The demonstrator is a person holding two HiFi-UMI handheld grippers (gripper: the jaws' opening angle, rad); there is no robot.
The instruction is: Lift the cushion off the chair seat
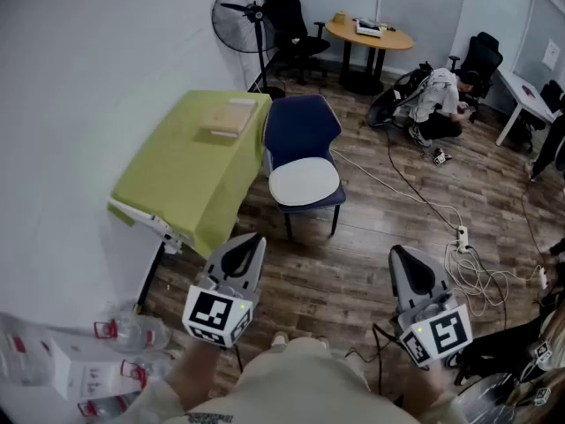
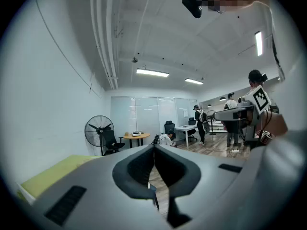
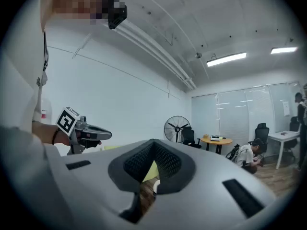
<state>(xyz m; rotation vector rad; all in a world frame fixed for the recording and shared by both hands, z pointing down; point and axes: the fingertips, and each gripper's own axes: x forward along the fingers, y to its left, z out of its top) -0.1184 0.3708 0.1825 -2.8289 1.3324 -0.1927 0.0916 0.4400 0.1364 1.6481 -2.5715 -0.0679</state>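
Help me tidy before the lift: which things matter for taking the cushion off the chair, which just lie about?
Job: white cushion, blue chair, left gripper, right gripper, both shut.
Lying about: green-covered table, pedestal fan, round table, floor cables, water bottles.

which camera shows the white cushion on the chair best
The head view: the whole white cushion shows from above, lying on the blue chair seat. The left gripper blocks it in its own view; past the right gripper only a white sliver shows, perhaps it.
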